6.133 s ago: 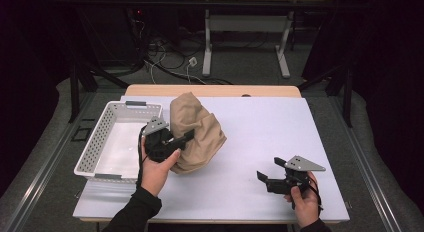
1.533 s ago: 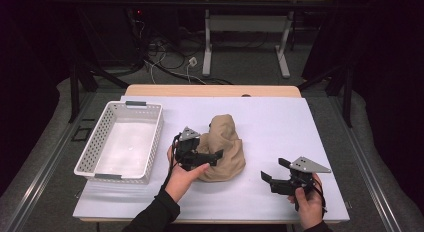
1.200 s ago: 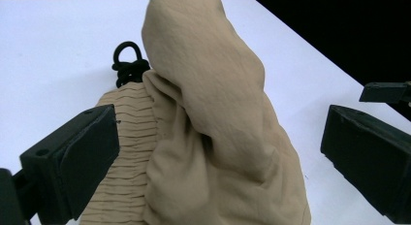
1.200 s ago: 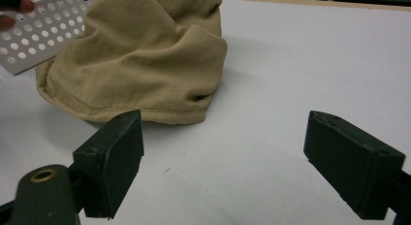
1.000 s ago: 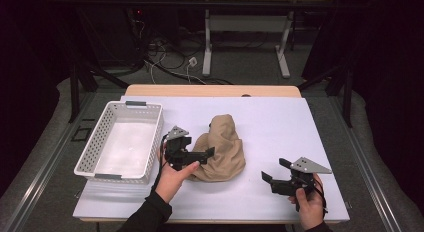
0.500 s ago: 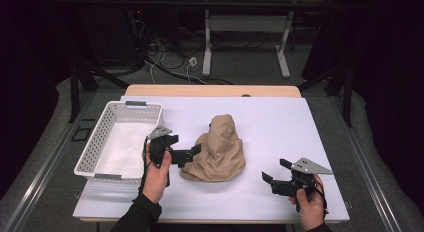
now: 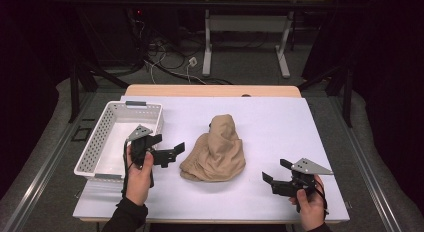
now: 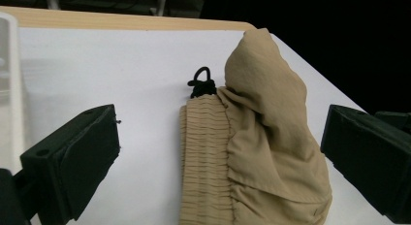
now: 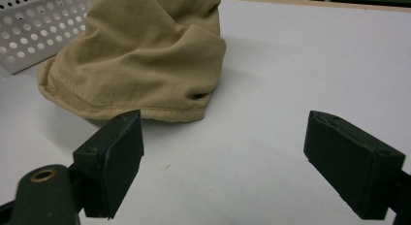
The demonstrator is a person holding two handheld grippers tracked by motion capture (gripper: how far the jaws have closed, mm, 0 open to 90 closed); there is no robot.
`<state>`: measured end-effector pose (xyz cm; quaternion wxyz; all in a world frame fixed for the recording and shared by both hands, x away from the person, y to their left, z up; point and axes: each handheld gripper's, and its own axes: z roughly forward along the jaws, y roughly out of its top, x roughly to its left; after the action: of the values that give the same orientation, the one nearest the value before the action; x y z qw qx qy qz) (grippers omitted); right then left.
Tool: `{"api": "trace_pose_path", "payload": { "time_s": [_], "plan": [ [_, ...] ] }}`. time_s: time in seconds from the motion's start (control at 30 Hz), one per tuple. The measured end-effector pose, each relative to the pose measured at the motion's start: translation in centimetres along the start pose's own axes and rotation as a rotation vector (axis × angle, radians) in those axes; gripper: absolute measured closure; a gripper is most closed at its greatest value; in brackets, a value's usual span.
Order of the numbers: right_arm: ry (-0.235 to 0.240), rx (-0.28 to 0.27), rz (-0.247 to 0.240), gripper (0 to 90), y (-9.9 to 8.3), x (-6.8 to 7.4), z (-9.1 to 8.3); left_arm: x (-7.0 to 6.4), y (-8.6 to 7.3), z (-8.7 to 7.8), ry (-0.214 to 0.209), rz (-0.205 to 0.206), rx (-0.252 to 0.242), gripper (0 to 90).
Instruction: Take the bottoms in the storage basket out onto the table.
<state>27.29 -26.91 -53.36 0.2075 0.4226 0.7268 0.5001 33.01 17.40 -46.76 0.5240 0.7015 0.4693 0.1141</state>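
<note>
High view: a tan cloth garment (image 7: pixel 215 151) lies bunched in a heap near the middle of the white surface (image 7: pixel 280 127), one end rising to a peak. A white perforated basket (image 7: pixel 100 142) stands at the left of the surface, well apart from the garment.

Left gripper (image 7: pixel 170 153): held just beside the basket's near right corner, pointing at the garment's left edge. Jaws spread wide, holding nothing, close to the cloth but not touching it. In the left gripper view the garment's gathered elastic band (image 8: pixel 206 157) sits between the jaws, with a black drawstring loop (image 8: pixel 201 82) lying on the surface at its far end.

Right gripper (image 7: pixel 274 173): held low over the surface at the near right, apart from the garment. Jaws wide apart, empty. In the right gripper view the garment's hem (image 9: pixel 145 111) lies just beyond the jaws, the basket wall (image 9: pixel 39 26) behind it.
</note>
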Motion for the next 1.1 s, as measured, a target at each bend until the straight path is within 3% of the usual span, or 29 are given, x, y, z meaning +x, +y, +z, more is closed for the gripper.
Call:
{"api": "trace_pose_path", "payload": {
  "time_s": [0.5, 1.1],
  "plan": [
    [0.001, -0.001, -0.002, 14.1, 0.0, 0.0, 0.1, 2.3, -0.6, -2.8, 0.05, -0.011, -0.028, 0.6],
    [0.001, 0.009, 0.002, 14.1, 0.0, 0.1, 0.1, 4.4, -1.7, -4.8, 0.098, -0.022, -0.043, 0.6]
  ]
}}
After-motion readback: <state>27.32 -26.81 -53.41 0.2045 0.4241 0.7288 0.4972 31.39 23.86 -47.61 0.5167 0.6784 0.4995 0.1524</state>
